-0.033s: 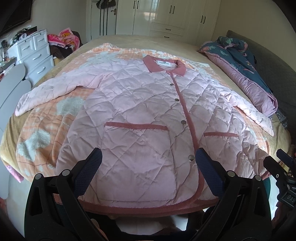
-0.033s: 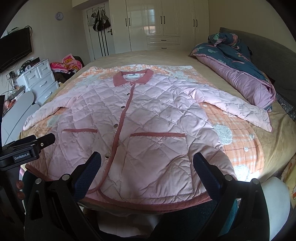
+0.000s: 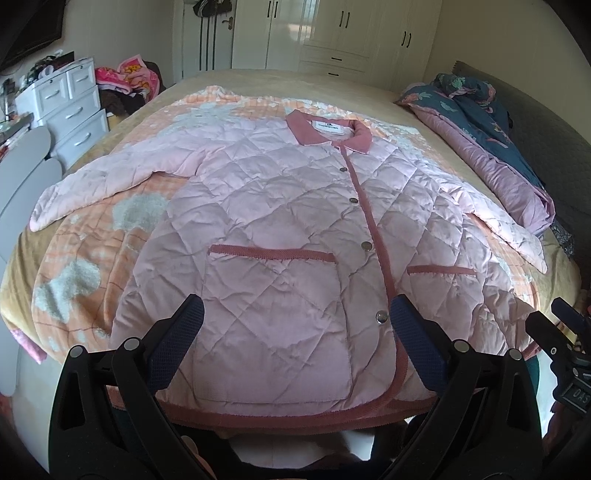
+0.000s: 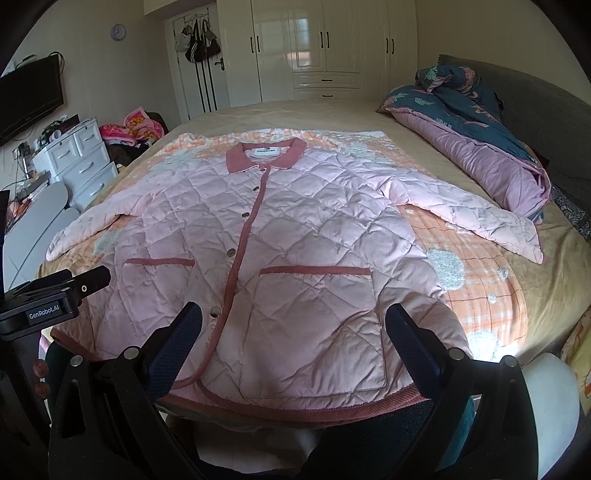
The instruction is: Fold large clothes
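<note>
Lying flat and face up on the bed [image 3: 229, 79]: a pink quilted jacket [image 3: 280, 229], buttoned along a dark pink front band, collar [image 3: 328, 134] toward the far wardrobe [image 3: 354, 33], hem toward the cameras. Spreading out to both sides: the two sleeves, one reaching toward the white drawers [image 3: 70, 107], the other toward the folded quilt [image 3: 491, 144] at the bed's far side. Resting under the jacket: an orange checked blanket [image 3: 92, 258] with white fluffy patches.

Hovering above the hem near the front band: the left gripper [image 3: 295, 332], fingers wide apart, holding nothing. Framing the lower patch pocket [image 3: 273, 295] between the two blue pads [image 3: 181, 339]; touching the cloth or not, cannot tell.

Hovering above the hem on the other half of the jacket: the right gripper [image 4: 291, 332], likewise spread wide and holding nothing. Framing the second patch pocket [image 4: 317, 317] between its blue pads [image 4: 177, 343]. Showing at the left edge of the right wrist view: part of the left gripper, labelled GenRobot.AI. Showing at the right edge of the left wrist view: part of the right gripper.

Hanging on the door [image 4: 192, 62] beside the wardrobe: several bags [image 4: 199, 44]. Hanging on the wall: a round clock [image 4: 118, 32] and a dark television [image 4: 29, 96].
</note>
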Motion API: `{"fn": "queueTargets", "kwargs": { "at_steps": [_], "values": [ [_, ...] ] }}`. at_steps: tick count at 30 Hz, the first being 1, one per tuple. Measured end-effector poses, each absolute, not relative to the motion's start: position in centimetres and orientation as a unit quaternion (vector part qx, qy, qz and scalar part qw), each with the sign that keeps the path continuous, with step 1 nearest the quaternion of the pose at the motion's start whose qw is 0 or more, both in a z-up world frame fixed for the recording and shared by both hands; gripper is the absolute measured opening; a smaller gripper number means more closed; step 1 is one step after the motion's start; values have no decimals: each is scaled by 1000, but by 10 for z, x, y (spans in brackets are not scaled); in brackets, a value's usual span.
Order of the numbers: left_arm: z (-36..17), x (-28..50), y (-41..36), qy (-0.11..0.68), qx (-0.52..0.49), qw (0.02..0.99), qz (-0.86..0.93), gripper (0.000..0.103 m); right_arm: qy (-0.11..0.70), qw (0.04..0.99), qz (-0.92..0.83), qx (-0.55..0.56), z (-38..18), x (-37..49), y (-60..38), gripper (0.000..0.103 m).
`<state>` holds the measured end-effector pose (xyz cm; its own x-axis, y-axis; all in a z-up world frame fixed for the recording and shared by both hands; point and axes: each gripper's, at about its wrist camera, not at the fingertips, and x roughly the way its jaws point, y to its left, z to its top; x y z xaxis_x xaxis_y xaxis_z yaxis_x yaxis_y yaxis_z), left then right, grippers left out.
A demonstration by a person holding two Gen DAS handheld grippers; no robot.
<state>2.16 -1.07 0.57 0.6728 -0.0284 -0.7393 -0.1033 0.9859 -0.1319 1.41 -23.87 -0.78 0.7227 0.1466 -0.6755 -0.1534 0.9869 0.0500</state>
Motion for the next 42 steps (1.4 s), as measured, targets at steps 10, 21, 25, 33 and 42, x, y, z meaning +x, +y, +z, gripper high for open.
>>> {"fn": "queueTargets", "kwargs": {
  "at_steps": [10, 21, 25, 33, 42],
  "values": [
    [15, 51, -2, 403, -87, 911, 27, 95, 369, 926, 84, 0, 2, 44, -235, 99],
    [28, 89, 1, 400, -99, 911, 25, 95, 368, 926, 85, 14, 16, 88, -238, 99],
    [33, 105, 1, 396, -101, 912, 22, 95, 369, 925, 81, 24, 19, 105, -242, 99],
    [37, 144, -1, 396, -105, 912, 13, 95, 373, 923, 82, 46, 27, 147, -249, 99],
    [39, 190, -10, 400, -111, 910, 3, 95, 368, 925, 66, 71, 34, 199, -265, 99]
  ]
}}
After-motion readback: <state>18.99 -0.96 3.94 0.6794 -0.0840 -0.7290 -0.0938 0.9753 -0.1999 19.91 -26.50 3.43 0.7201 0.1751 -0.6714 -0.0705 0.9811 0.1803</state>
